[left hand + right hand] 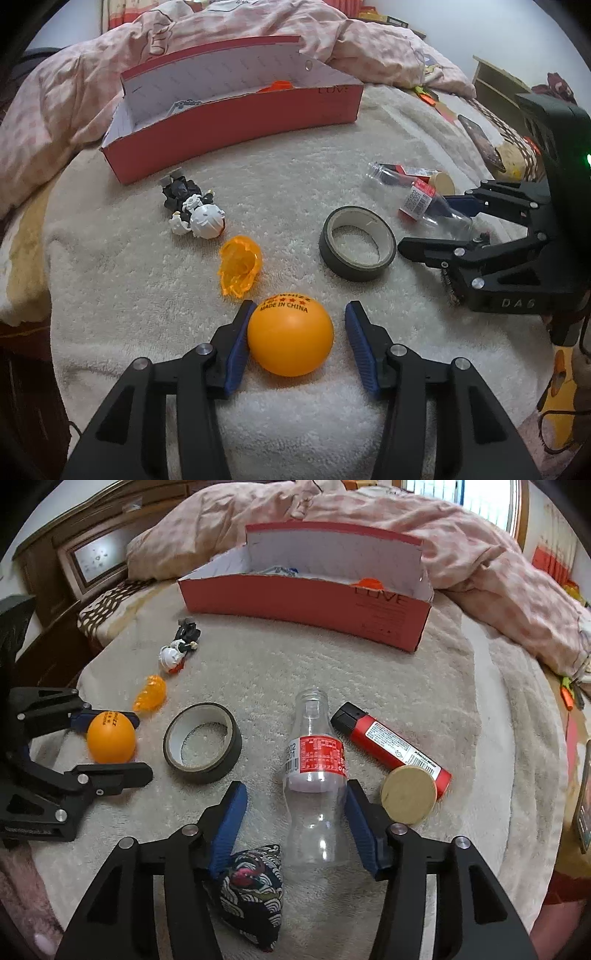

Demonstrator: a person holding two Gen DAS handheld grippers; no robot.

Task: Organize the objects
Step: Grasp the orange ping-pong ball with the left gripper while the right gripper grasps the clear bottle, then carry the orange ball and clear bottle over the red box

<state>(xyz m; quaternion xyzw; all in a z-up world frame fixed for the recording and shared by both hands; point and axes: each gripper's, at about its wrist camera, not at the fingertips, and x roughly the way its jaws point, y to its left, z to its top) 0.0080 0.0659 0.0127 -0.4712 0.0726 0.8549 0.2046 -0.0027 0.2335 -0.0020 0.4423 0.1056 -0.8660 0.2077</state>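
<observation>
The empty clear plastic bottle [317, 775] lies flat at the centre of the right wrist view, long axis running up the frame, open neck toward the red cardboard box [314, 602] at the top. The right claw [295, 794] straddles its waist, jaws wide, one pad touching. In the left wrist view's lower centre, the left claw [297, 325] stands wide around the orange ping-pong ball [290, 332]. All rest on a cream fleece blanket [424, 686] on a bed. Only the right view shows the patterned beanbag [251, 893] and red lighter [391, 746].
</observation>
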